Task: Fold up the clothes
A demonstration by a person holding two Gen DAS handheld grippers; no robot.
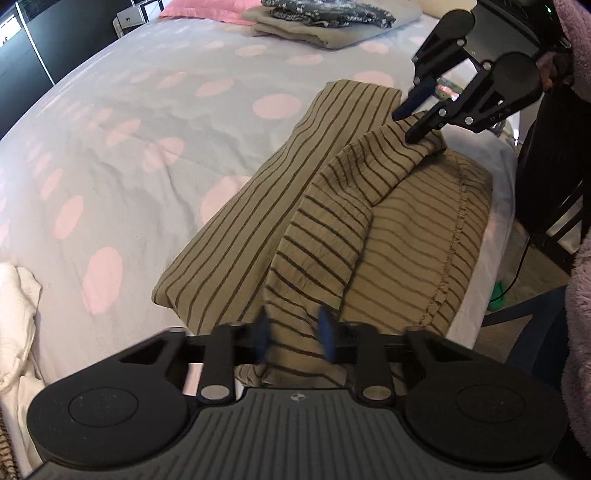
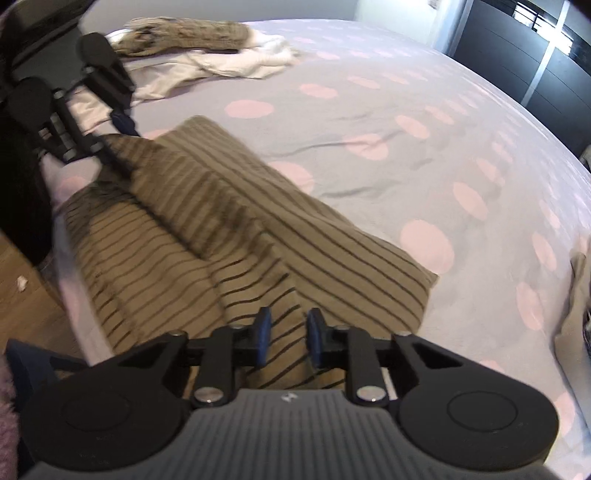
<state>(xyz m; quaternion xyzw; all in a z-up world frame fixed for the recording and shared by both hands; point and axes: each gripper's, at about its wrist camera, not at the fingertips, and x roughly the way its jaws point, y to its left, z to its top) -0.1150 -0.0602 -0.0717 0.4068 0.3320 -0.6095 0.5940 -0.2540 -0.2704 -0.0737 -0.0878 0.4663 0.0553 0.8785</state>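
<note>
Bedroom shot, basically all bed (image 1: 110,155): pale grey cover with big pink dots, dark wardrobe fronts (image 2: 535,70) behind it. At the near edge of the bed lies the striped garment (image 1: 236,236), tan-olive with thin dark stripes, partly folded, with one long flat panel stretching out across the cover and a bunched layer lifted up on top of it.

The left tongs (image 1: 293,338) have a fold of that striped cloth running up between the blue pads (image 1: 327,339). The pads sit only a little way apart and the cloth fills the gap, so it looks pinched, though that bit is slightly blurred. The right tongs (image 2: 287,341) are the same deal at the other end: narrow gap, striped cloth pulled up between the pads and tented from there. In the left wrist view you can see the right tongs' tips biting a peak of the cloth, raised off the rest.

Other stuff on the bed: a folded stack (image 1: 325,26) with a dark patterned piece on top by a pink pillow (image 1: 207,9), and a heap of white cloth (image 2: 236,61) with a brownish mottled item (image 2: 184,35) next to it. A fuzzy pinkish sleeve (image 1: 580,332) shows at the edge.
</note>
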